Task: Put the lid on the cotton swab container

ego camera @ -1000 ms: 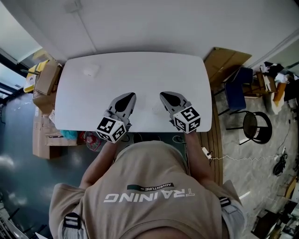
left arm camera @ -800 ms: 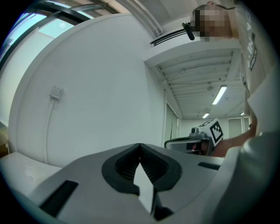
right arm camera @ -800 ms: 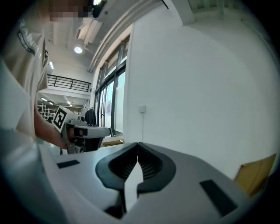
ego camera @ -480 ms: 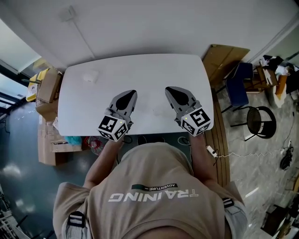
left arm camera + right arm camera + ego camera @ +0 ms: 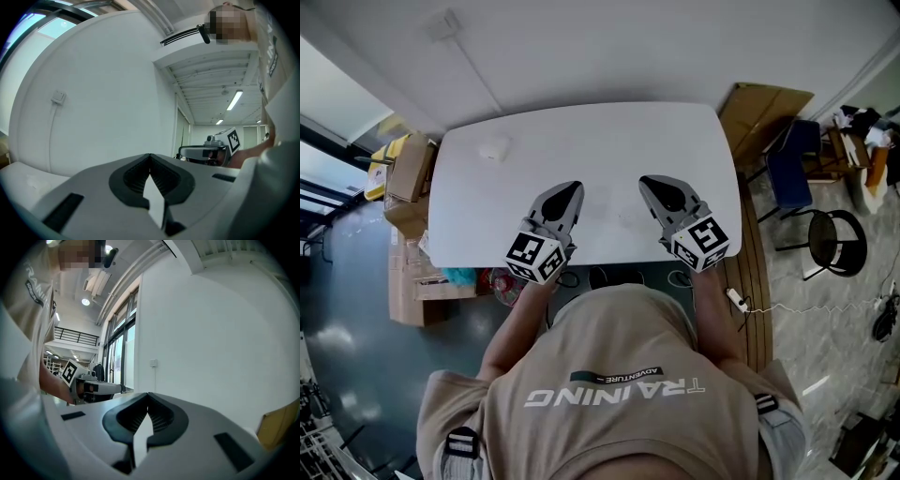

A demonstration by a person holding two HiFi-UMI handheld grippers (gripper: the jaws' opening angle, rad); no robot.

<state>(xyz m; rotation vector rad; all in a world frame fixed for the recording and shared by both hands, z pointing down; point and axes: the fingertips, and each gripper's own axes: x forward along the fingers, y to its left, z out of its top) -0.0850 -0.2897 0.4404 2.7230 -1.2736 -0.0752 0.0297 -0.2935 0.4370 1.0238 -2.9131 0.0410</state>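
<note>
I hold both grippers low over the near half of the white table (image 5: pixel 581 131), each pointing away from me toward its far edge. My left gripper (image 5: pixel 572 188) sits over the near left part of the table. In its own view the jaws are closed, the tips pressed together with nothing between them. My right gripper (image 5: pixel 651 182) is over the near right part of the table, well apart from the left one. Its jaws are also closed and empty, meeting at the tip.

Near the table's far left corner lies a small white object (image 5: pixel 494 148), resting on the tabletop well away from both grippers. It is too small for me to tell whether it is the cotton swab container, the lid, or both together. Neither gripper touches it.

Off the table's left edge, cardboard boxes (image 5: pixel 408 173) stand on the floor. Off its right edge are a flat piece of cardboard (image 5: pixel 764 112) leaning by the far right corner and a black round chair (image 5: pixel 827 244) farther out.
</note>
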